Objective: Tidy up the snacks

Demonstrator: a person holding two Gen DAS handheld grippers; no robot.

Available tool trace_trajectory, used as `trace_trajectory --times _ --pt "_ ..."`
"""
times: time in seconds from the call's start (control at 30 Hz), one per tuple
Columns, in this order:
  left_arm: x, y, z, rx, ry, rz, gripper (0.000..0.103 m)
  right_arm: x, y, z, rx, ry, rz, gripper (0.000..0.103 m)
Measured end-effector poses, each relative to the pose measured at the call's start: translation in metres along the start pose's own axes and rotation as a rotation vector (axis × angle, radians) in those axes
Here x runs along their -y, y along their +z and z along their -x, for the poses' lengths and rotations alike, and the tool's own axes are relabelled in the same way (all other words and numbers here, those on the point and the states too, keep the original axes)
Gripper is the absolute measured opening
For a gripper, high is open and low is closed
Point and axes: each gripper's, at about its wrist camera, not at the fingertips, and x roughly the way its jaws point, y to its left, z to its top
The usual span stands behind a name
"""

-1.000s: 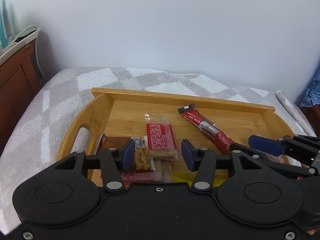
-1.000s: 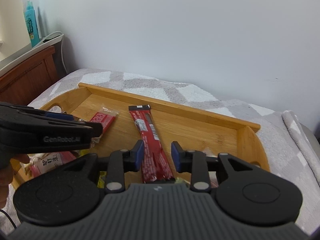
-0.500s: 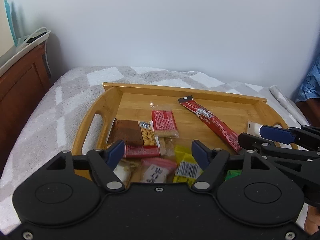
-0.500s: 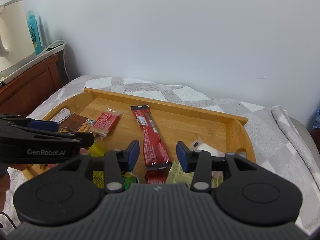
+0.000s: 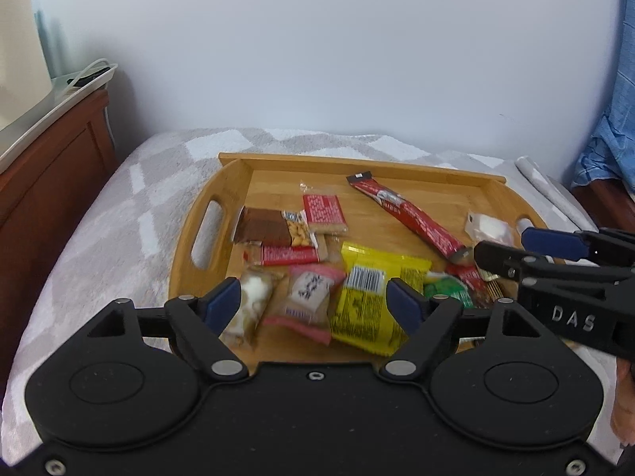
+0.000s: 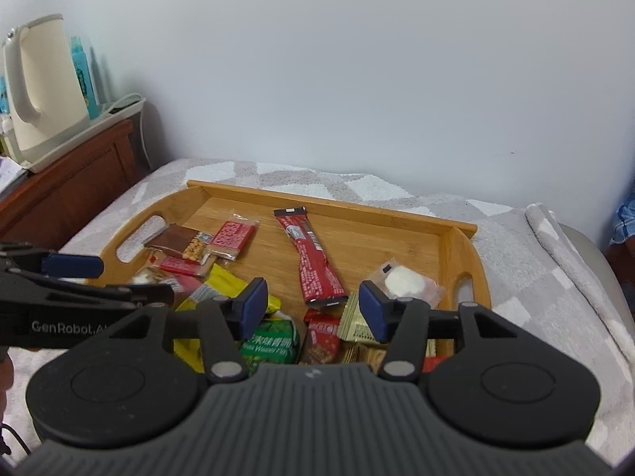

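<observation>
On the far left we see a cream kettle point(image 6: 43, 87) standing on a white tray atop a dark wooden cabinet point(image 6: 67, 194), beside a bed covered with a grey and white checked blanket point(image 5: 131, 206). On that blanket lies a wooden tray point(image 5: 222, 194) with cut-out handles at both ends, and all the snacks are inside it. Starting at the tray's left end, a brown chocolate bar point(image 5: 264, 227) lies touching a small clear pack of peanuts point(image 5: 298, 231), with a red cracker pack point(image 5: 323, 212) just beside them and a thin red bar point(image 5: 287, 256) below. Nearer to us sit a white sweet in a clear wrapper point(image 5: 252, 305), a pink-edged packet point(image 5: 311, 297) and a yellow bag point(image 5: 373, 297), the last two overlapping. Our left claw point(image 5: 315, 303) hangs above these three with its jaws opening, already wide, and nothing pressed between the blue pads. Toward the middle a long red stick pack point(image 5: 408, 216) lies slantwise on the bare wood. Right of the yellow bag we find a green packet point(image 6: 274, 343), a small red packet point(image 6: 323, 337) and a gold wrapper point(image 6: 355, 323) crowded together at the near edge. Our right claw point(image 6: 313, 307) hovers over that cluster, its jaws opening at a middling width, gripping nothing. A white round sweet in clear wrap point(image 6: 405, 281) lies by the tray's right handle, apart from the rest.
</observation>
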Motion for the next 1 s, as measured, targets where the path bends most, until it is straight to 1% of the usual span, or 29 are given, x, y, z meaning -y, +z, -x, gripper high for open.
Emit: trace_trajectory --times 0.17,0.33,0.47,0.8,1.0 --pt "0.002 -0.011 0.021 0.017 0.010 -0.029 0.080 -0.001 -0.005 0.019 0.016 0.001 -0.006 0.068" --pt "0.003 -0.022 0.045 0.043 -0.001 -0.042 0.082 -0.003 -0.013 0.039 0.032 -0.009 -0.001 0.069" --pt "0.005 -0.031 0.061 0.042 -0.005 -0.042 0.082 -0.003 -0.021 0.054 0.040 -0.011 -0.016 0.069" --pt "0.006 -0.068 0.103 0.062 -0.022 -0.020 0.084 -0.010 -0.051 0.096 0.064 -0.020 -0.008 0.070" --pt "0.007 -0.097 0.117 0.061 -0.014 -0.010 0.084 -0.019 -0.075 0.120 0.088 -0.028 0.040 0.072"
